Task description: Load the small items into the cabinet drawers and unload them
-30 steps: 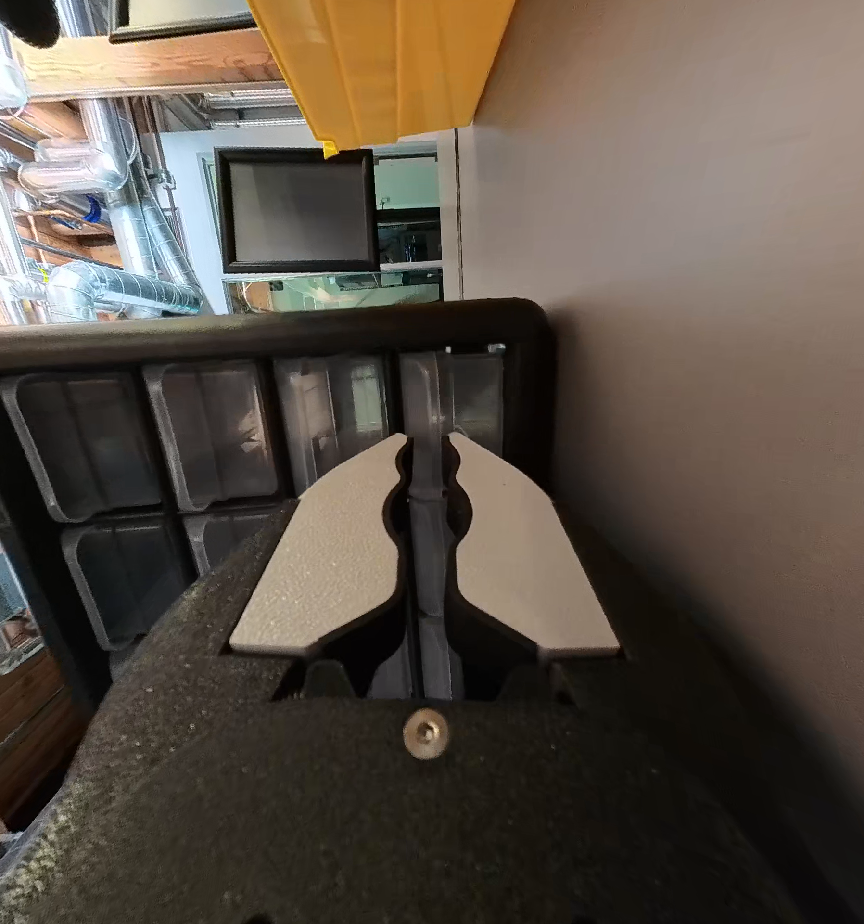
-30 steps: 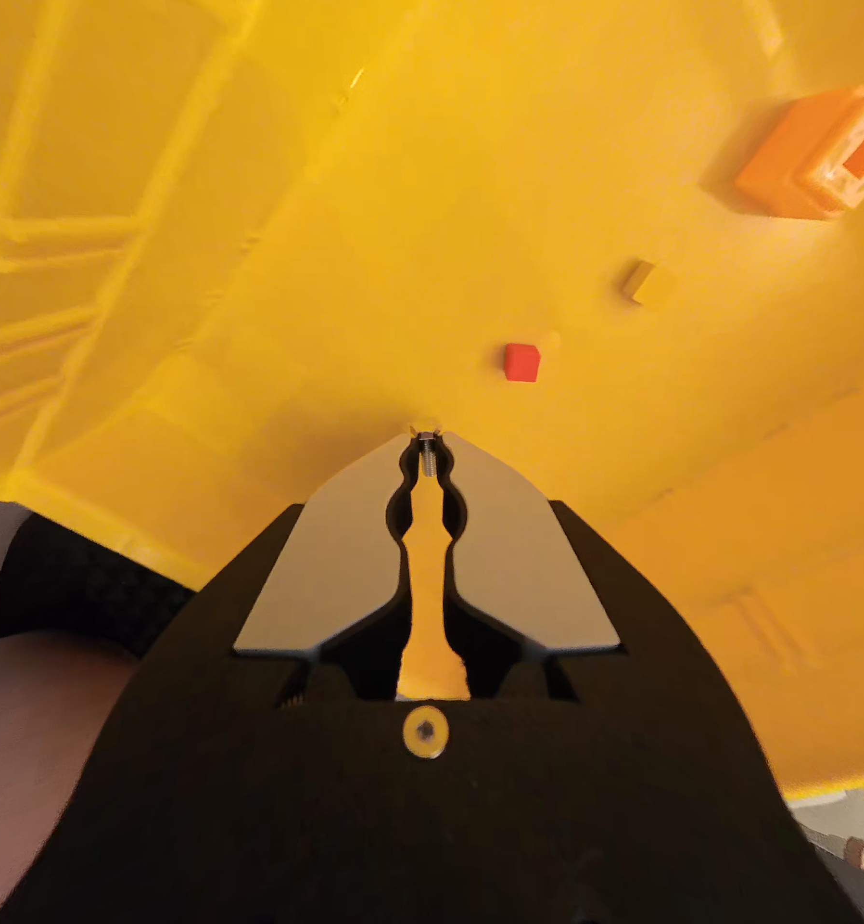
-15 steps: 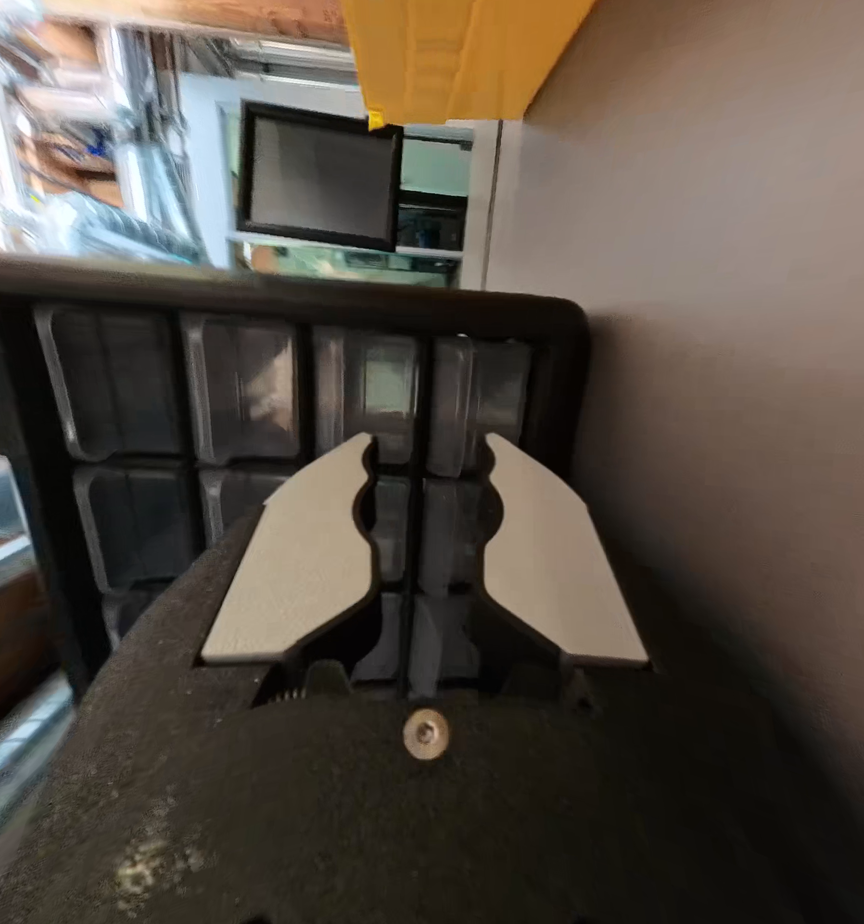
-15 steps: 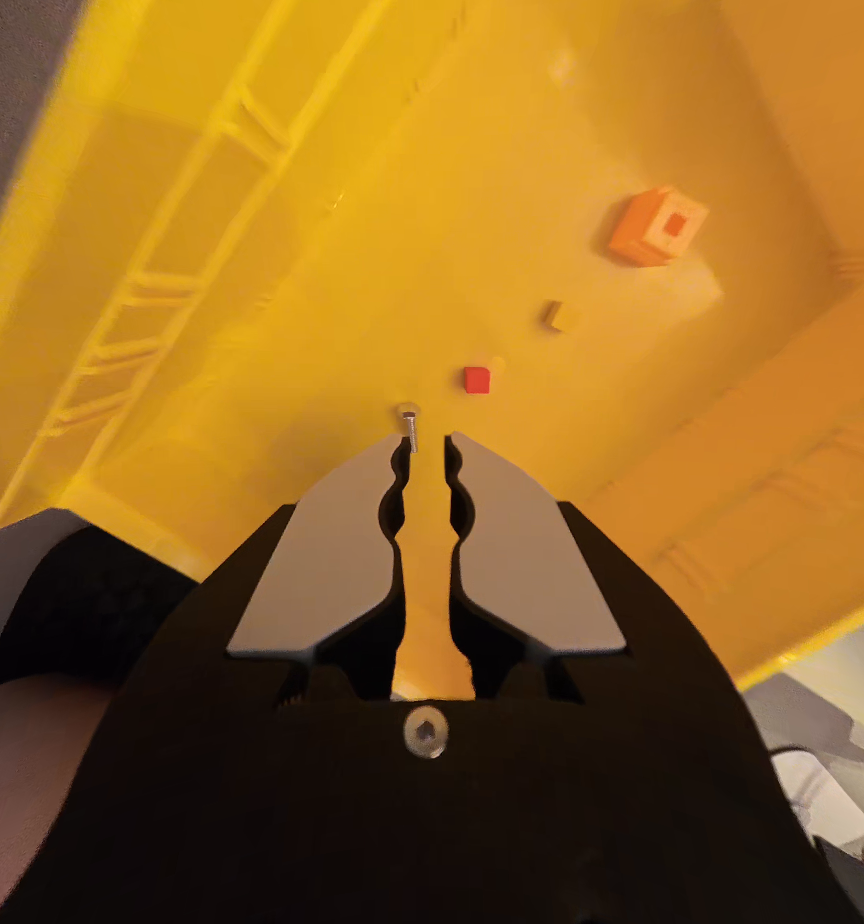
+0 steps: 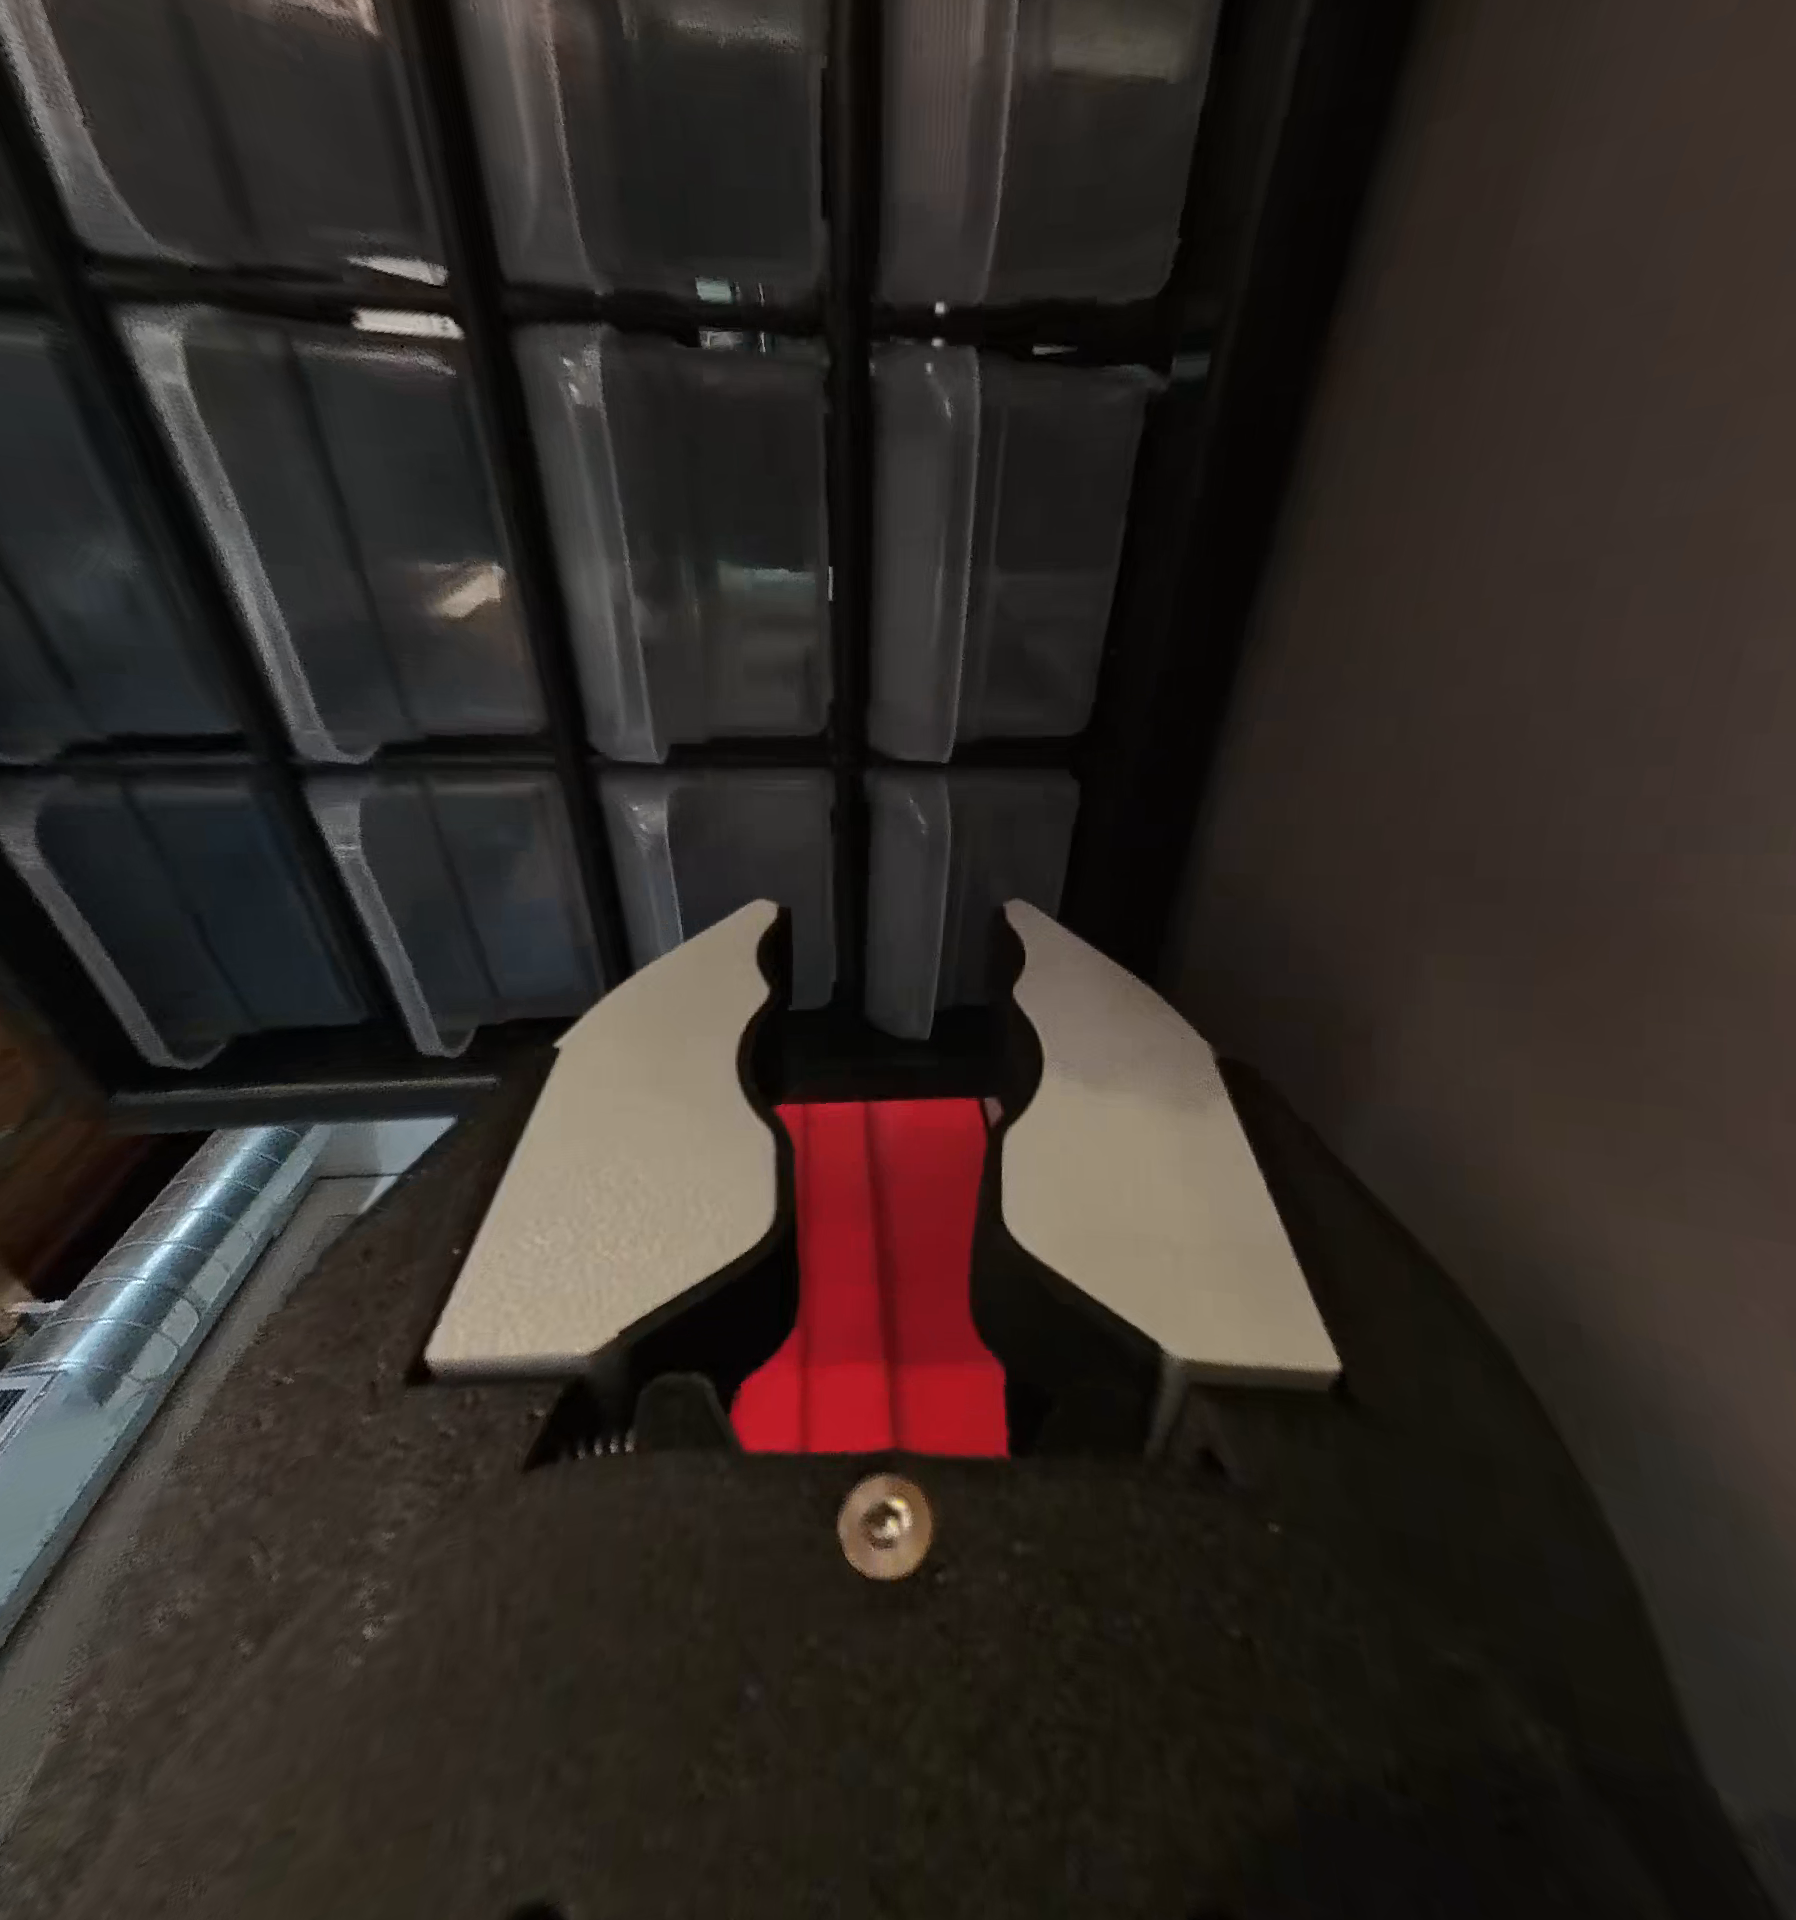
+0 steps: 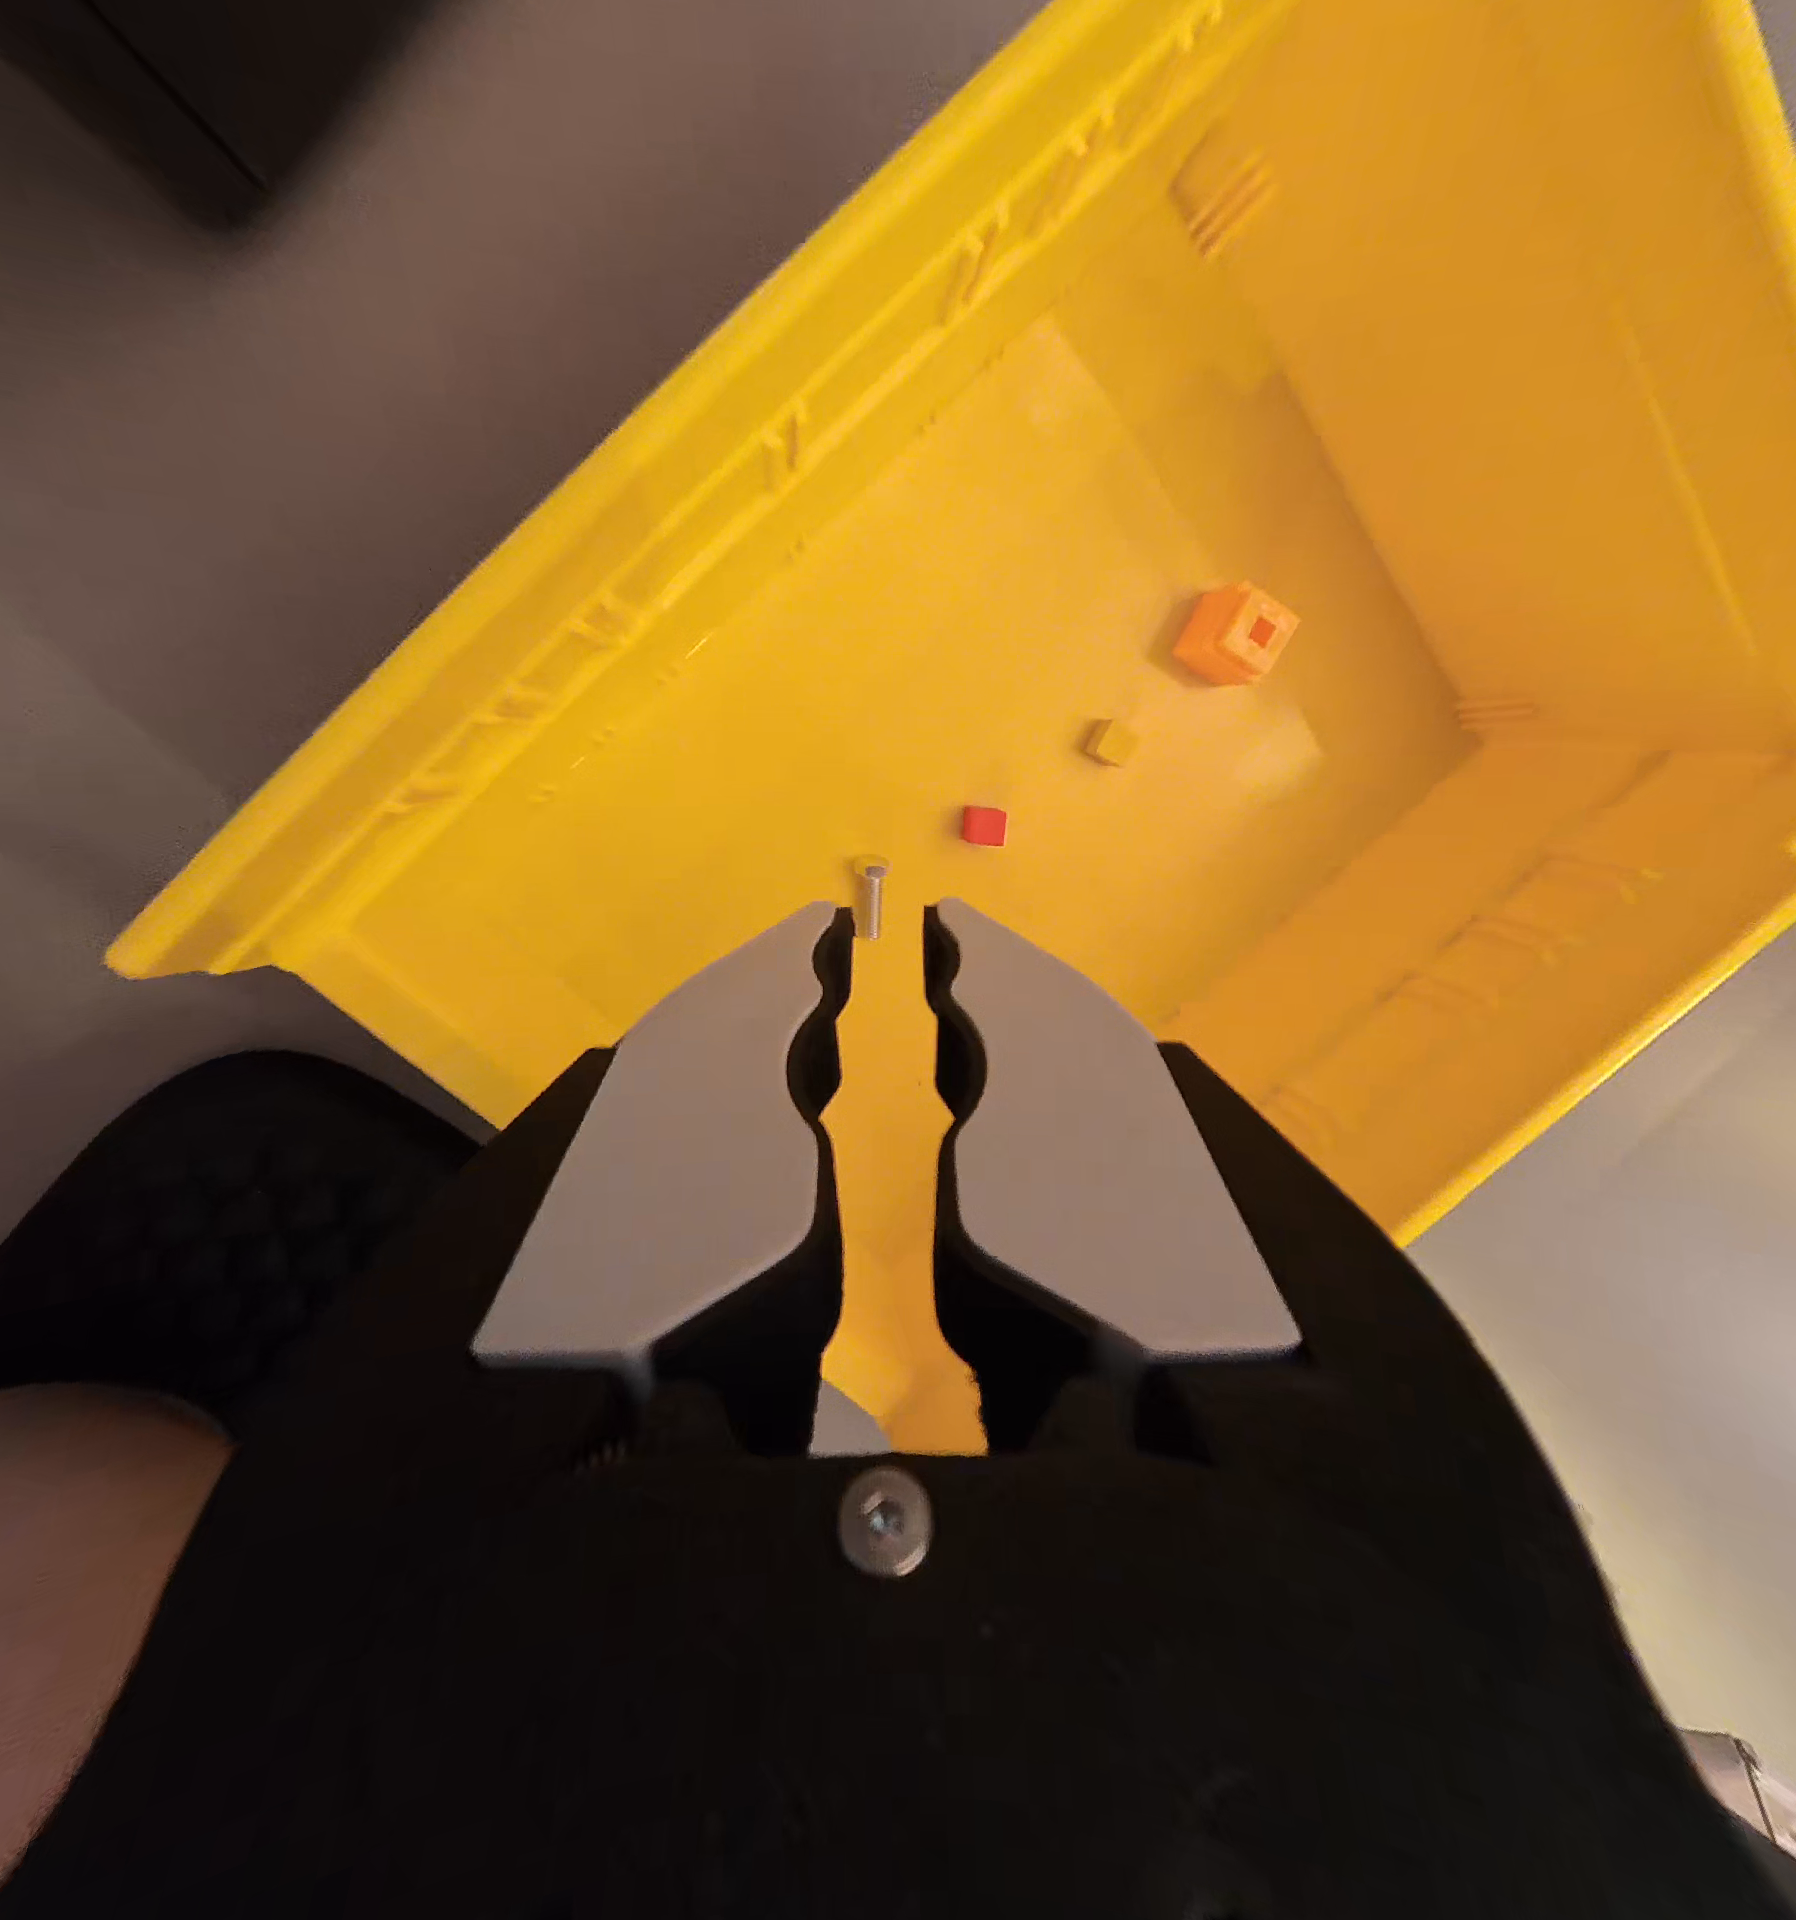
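Note:
The black cabinet (image 5: 842, 520) with several translucent grey drawers fills the left wrist view. All the drawers I see are shut. My left gripper (image 5: 894, 920) is open and empty, its tips close in front of the lower right drawer (image 5: 987, 883). In the right wrist view a yellow bin (image 6: 1341, 364) holds a silver screw (image 6: 866, 899), a red cube (image 6: 982, 826), a small yellow cube (image 6: 1110, 743) and an orange block (image 6: 1237, 634). My right gripper (image 6: 881, 920) is open and empty above the bin. The screw lies free just beyond its left fingertip.
A red object (image 5: 873, 1247) shows between the left fingers, below the cabinet. A grey surface (image 5: 1548, 727) borders the cabinet's right side. A silver duct (image 5: 146, 1247) runs at lower left. A person's arm (image 6: 42, 1610) and a dark block (image 6: 146, 114) sit beside the bin. Some 40 centimeters of space lies between my two pairs of fingers.
My right gripper opened, let go of the screw and drew back from the bin. My left gripper opened wider and moved closer along the cabinet to a lower row.

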